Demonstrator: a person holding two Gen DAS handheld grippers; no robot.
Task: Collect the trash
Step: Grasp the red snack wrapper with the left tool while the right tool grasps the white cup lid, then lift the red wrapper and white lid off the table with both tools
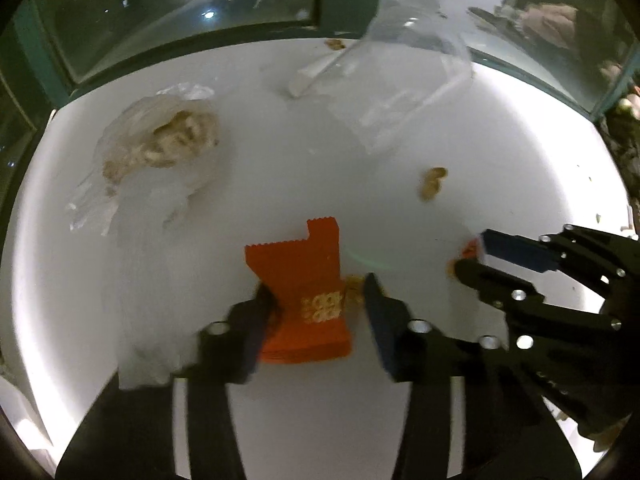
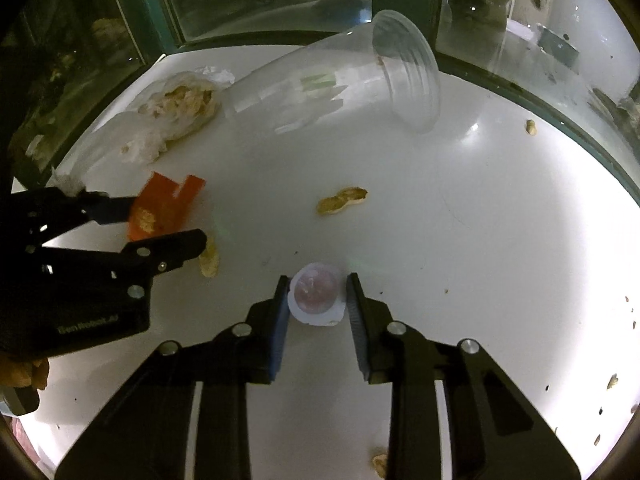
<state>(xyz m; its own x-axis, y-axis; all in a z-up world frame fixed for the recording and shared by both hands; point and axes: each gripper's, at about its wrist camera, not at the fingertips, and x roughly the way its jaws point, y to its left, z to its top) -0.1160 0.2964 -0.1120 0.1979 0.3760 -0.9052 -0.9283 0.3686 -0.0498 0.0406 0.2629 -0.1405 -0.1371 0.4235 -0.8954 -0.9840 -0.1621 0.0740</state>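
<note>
With both claws wide, the left claw (image 1: 316,304) should close squarely on the orange wrapper (image 1: 306,292) and the right claw (image 2: 317,300) on the small lidded cup (image 2: 317,294), both against the tabletop (image 2: 480,220).

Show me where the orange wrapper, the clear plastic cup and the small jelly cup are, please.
orange wrapper (image 1: 304,280), left wrist view, middle of its face.
clear plastic cup (image 2: 404,76), right wrist view, ribbed wall near the rim.
small jelly cup (image 2: 316,294), right wrist view, domed top.

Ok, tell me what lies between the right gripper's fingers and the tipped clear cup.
Right wrist view: the small jelly cup sits between the right gripper fingers; beyond it, bare white table and one peanut shell before the clear cup.
</note>
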